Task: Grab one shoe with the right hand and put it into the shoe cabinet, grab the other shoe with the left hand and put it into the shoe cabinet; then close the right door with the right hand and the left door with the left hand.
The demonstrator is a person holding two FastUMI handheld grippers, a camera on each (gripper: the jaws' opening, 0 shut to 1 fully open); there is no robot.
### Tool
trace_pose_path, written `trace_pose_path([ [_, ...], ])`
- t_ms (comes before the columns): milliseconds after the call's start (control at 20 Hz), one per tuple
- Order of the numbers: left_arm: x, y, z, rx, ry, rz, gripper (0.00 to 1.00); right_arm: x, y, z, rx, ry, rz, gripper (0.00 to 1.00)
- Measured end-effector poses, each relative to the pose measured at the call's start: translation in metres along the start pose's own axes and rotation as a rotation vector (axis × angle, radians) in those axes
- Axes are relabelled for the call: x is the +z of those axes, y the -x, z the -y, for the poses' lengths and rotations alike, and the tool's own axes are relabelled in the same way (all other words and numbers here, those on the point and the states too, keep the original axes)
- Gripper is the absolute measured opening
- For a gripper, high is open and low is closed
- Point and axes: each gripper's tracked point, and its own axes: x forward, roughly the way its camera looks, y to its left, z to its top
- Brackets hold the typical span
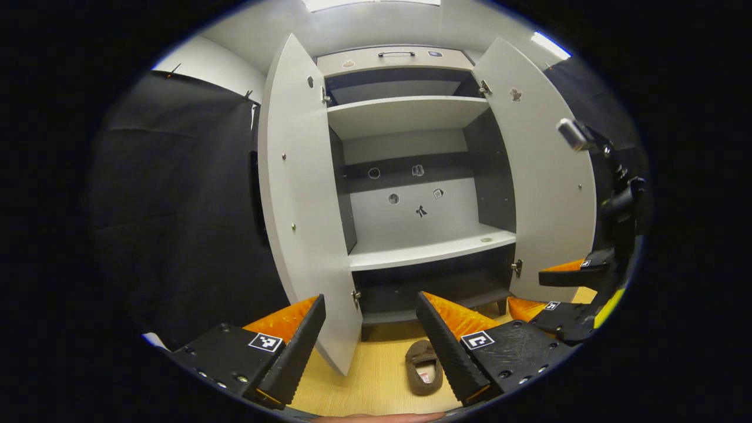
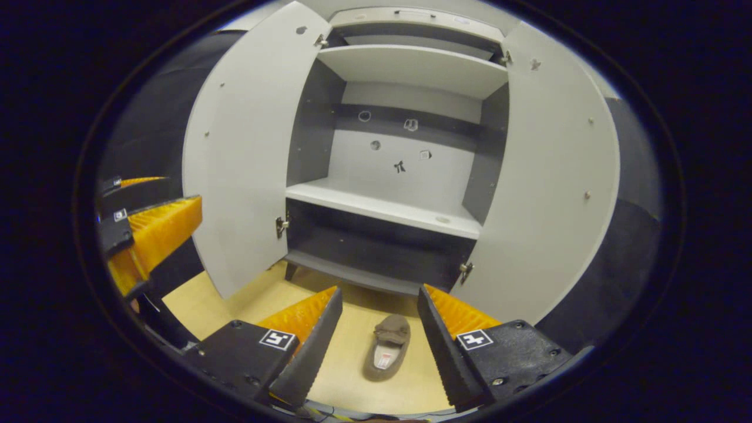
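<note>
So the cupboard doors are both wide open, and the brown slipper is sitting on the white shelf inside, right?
Not quite. Both doors of the cupboard are wide open, but the brown slipper is not on the white shelf. It lies on the wooden floor in front of the cupboard, as the right gripper view shows between the open fingers of the right gripper.

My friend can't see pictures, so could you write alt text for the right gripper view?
An open right gripper points at a brown slipper lying on the wooden floor in front of a grey shoe cabinet with both doors wide open and bare shelves. The left gripper shows at the left edge.
</note>
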Motion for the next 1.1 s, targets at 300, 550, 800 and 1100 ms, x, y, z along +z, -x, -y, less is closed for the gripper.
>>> trace_pose_path([
  [300,-0.057,-0.011,0.003,0.054,-0.082,-0.142,0.94,-0.110,-0.086,-0.009,0.103,-0.103,-0.311,0.85],
  [550,-0.107,-0.009,0.008,0.079,-0.086,-0.228,0.95,-0.186,-0.145,-0.002,0.070,-0.076,-0.424,0.81],
  [800,-0.149,-0.003,0.000,0.092,-0.074,-0.301,0.94,-0.195,-0.180,0.001,-0.012,-0.039,-0.373,0.81],
  [1100,-0.159,0.000,-0.009,0.107,-0.078,-0.316,0.93,-0.200,-0.193,0.031,-0.234,0.138,-0.393,0.17],
])
